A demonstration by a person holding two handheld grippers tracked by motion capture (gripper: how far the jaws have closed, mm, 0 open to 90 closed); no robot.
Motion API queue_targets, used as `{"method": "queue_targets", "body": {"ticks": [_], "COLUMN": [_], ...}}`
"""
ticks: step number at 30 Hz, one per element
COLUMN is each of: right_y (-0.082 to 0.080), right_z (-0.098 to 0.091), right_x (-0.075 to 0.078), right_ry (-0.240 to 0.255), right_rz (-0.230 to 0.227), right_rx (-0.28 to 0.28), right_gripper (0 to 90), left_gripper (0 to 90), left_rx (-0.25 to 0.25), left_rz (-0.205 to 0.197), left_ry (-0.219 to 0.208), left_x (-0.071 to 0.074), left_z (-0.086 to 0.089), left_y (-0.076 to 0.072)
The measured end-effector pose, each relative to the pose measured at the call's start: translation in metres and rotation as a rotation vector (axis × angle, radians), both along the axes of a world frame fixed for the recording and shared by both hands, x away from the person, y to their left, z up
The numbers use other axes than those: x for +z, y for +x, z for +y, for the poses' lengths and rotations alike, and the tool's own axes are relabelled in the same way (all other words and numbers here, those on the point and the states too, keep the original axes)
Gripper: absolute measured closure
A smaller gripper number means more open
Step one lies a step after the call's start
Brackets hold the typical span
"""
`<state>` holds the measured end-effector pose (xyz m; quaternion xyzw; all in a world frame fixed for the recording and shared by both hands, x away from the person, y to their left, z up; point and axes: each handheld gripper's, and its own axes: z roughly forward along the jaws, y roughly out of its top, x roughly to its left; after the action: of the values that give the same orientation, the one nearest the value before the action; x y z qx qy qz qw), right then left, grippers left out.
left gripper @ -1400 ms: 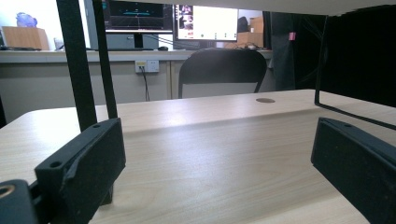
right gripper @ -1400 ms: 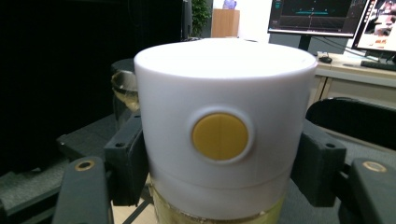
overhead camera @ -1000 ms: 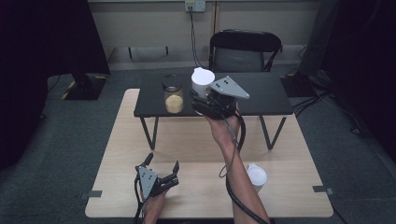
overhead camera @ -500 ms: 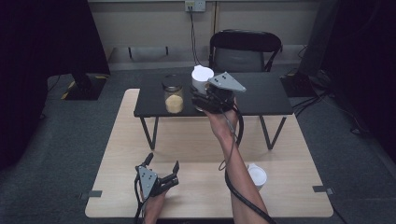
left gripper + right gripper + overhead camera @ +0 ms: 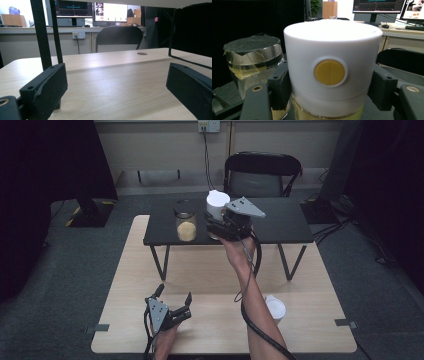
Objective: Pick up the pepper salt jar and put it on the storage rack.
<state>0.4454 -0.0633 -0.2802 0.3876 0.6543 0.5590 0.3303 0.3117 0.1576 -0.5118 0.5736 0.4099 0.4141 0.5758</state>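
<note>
Standing on the black side table (image 5: 280,222) in the upper middle of the high view are two containers. The white-lidded jar (image 5: 217,205) sits right of centre there; in the right gripper view it (image 5: 331,67) occupies the middle of the frame, its white lid bearing a round yellow disc on the side, with a clear lower body showing a yellowish content below the lid's edge. The glass jar (image 5: 185,221) stands just to its left, apart from it, roughly a third full of tan granular material; in the right gripper view it (image 5: 252,60) appears at the left edge, topped by a dark flat lid with tape over its shoulder.

The right gripper (image 5: 225,227) is clenched on the white-lidded jar, one black jaw pressed against each side of the lid. The right forearm reaches from the bottom of the high view up to the side table's front edge, its cable hanging in a loop beside it.

The left gripper (image 5: 174,297) rests low on the wooden table (image 5: 130,270) at the lower left of centre, jaws spread wide with nothing between them. A white cup (image 5: 276,309) sits on the wooden table at the lower right, just beside the right forearm.
</note>
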Motion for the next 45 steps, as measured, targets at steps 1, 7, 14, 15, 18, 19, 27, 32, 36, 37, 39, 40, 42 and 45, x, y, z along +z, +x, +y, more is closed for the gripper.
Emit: {"method": "queue_targets", "body": {"ticks": [1,7,14,15,18,19,27,32,36,37,39,40,42,45], "right_y": [0.0004,0.0006,0.0007,0.0008,0.0009,0.0008,0.0014,-0.0011,-0.0010,-0.0012,-0.0010,-0.0012,-0.0015,-0.0025], "right_z": [-0.0006,-0.0001,-0.0004,-0.0005,-0.0008,-0.0009,0.0004,-0.0001,-0.0016,-0.0022,-0.0031,-0.0034,-0.0039,-0.0055], "right_x": [0.0002,0.0015,0.0014,0.0013,0.0015,0.0016,-0.0012,-0.0017,-0.0009,-0.0009,-0.0010,-0.0013,-0.0013,-0.0003], "right_ry": [0.000,0.000,-0.001,0.000,-0.001,-0.001,-0.017,0.010,0.031,0.037,0.048,0.052,0.054,0.069], "right_rz": [0.003,0.013,0.012,0.012,0.013,0.015,0.005,-0.038,-0.063,-0.068,-0.060,-0.061,-0.064,-0.065], "right_rx": [0.005,0.004,0.006,0.006,0.008,0.008,0.022,0.017,-0.011,-0.017,-0.017,-0.017,-0.017,-0.015], "right_gripper": [30.0,29.9,29.8,29.8,29.7,29.7,24.8,13.3,1.9,0.7,0.0,0.0,0.0,0.0], "left_gripper": [3.0,3.0,3.1,3.0,3.1,3.0,3.1,3.0,3.1,3.0,3.1,3.0,3.0,3.0], "left_rx": [0.000,0.000,0.001,0.001,0.001,0.001,0.001,0.001,0.001,0.001,0.001,0.001,0.001,0.001], "left_rz": [0.000,0.000,0.000,0.000,0.000,0.000,0.000,0.000,0.000,0.000,0.000,0.000,0.000,0.000], "left_ry": [0.000,0.000,0.000,0.000,0.001,0.000,0.000,0.000,0.000,0.000,0.000,0.000,0.000,0.000], "left_x": [0.0000,0.0000,0.0000,0.0000,0.0000,0.0000,0.0000,0.0000,0.0000,0.0000,0.0000,0.0000,0.0000,0.0000], "left_z": [0.0000,0.0000,-0.0002,-0.0002,-0.0002,-0.0002,-0.0002,-0.0002,-0.0002,-0.0002,-0.0002,-0.0002,-0.0002,-0.0002], "left_y": [0.0000,0.0000,-0.0001,-0.0001,-0.0001,-0.0001,-0.0002,-0.0001,-0.0001,-0.0001,-0.0001,-0.0001,-0.0001,-0.0001]}}
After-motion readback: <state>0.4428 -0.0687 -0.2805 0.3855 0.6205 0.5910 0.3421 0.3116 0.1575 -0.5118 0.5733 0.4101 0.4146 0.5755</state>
